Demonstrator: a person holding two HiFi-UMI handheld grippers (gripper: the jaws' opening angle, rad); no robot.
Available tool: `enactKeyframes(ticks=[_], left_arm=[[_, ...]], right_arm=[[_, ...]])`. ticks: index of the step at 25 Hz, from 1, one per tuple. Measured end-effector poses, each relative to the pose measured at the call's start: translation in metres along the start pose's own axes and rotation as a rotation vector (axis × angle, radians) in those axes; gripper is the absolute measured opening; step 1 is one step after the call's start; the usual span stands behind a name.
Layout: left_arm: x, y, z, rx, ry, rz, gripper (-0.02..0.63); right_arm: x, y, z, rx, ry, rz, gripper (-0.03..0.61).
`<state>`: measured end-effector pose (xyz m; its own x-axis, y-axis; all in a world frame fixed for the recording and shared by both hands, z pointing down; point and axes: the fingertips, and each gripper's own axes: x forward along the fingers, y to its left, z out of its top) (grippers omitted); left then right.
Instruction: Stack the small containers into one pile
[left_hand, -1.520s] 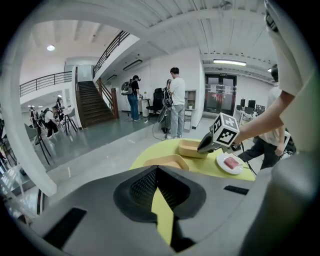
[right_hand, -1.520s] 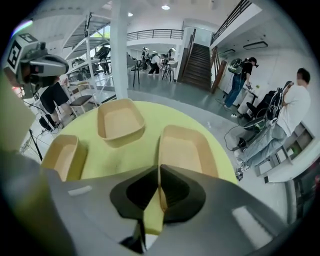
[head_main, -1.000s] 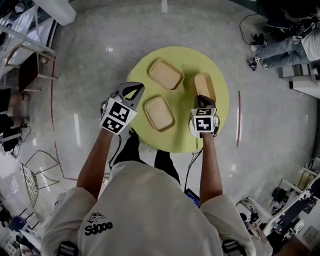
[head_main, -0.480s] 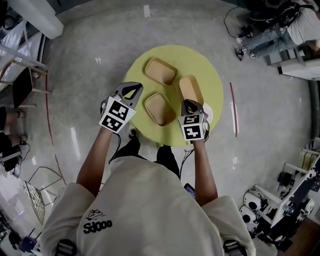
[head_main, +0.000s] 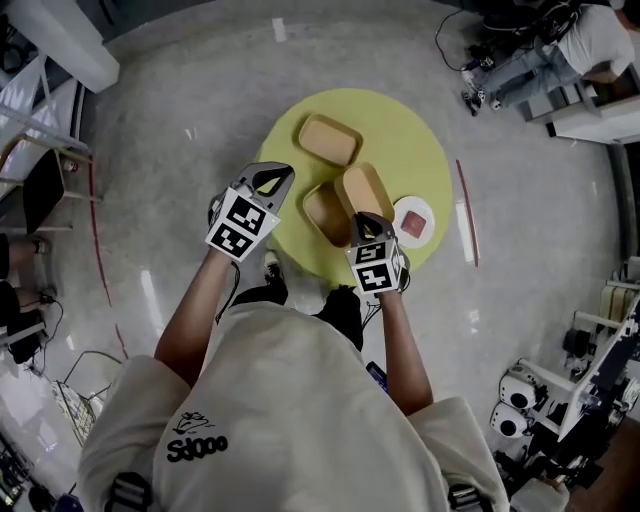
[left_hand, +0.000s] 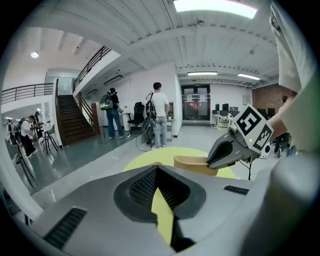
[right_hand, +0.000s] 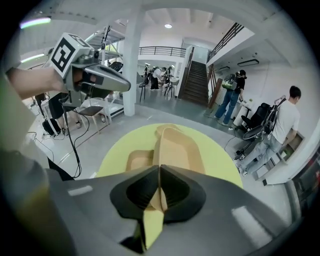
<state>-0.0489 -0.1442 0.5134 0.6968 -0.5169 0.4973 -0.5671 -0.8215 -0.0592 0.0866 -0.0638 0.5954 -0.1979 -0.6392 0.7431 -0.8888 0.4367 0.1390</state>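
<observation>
— Where's the held container (head_main: 362, 190)?
— Mid-desk (head_main: 420, 150), rim pinched in the right gripper (head_main: 366, 220) fingers, overlapping the 7 o'clock container (head_main: 320, 212). The 11 o'clock container (head_main: 330, 140) sits apart.
— And the left gripper (head_main: 276, 172)?
— Fingers clenched on nothing, at the desk's 9 o'clock edge.

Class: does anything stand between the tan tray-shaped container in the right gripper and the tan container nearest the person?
Nothing visible does. The held tan tray-shaped container hangs at the right edge of the near tan container, whose inside is bare. The left gripper is off to its left.
</observation>
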Motion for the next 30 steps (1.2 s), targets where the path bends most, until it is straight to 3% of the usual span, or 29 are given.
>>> enactKeyframes(ticks=[30], left_arm=[[-0.009,0.012,-0.024,-0.059,0.028,0.011,0.006]], right_arm=[[0.026,0.062,-0.024,-0.101,0.107,0.152,0.028]])
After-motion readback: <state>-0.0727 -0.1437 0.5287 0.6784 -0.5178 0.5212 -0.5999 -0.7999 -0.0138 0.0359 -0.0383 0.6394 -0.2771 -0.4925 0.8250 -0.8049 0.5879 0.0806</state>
